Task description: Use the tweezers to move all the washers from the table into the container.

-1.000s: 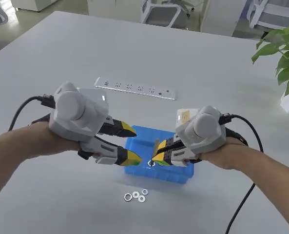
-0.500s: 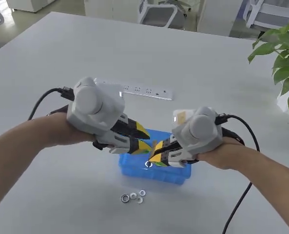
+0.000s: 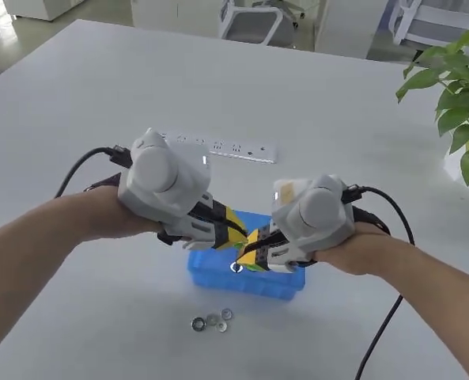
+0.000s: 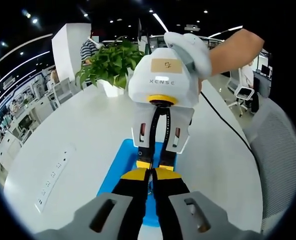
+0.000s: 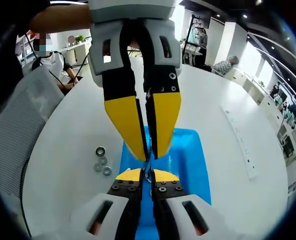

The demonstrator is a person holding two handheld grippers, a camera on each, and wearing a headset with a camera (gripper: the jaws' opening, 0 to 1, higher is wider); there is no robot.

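Observation:
A blue container [image 3: 218, 277] sits on the white table, with a few loose washers [image 3: 211, 322] in front of it. My right gripper [image 3: 247, 252] hovers over the container, shut on thin metal tweezers [image 5: 148, 172]. A small washer [image 3: 236, 267] hangs at their tip above the container. My left gripper [image 3: 236, 231] meets it head-on, its yellow jaws closed around the tweezers' front part. In the right gripper view the left gripper [image 5: 148, 152] comes down from the top, the washers [image 5: 102, 161] lie left of the container [image 5: 187, 155]. The left gripper view faces the right gripper [image 4: 152, 162] over the container [image 4: 120, 165].
A white power strip [image 3: 218, 146] lies behind the container. A potted plant [image 3: 455, 87] stands at the table's right edge. Cables trail from both grippers. Office chairs stand beyond the far edge of the table.
My left gripper has swung right to meet the right one over the container, and its jaws, wide apart a second ago, have closed. The right gripper has barely moved.

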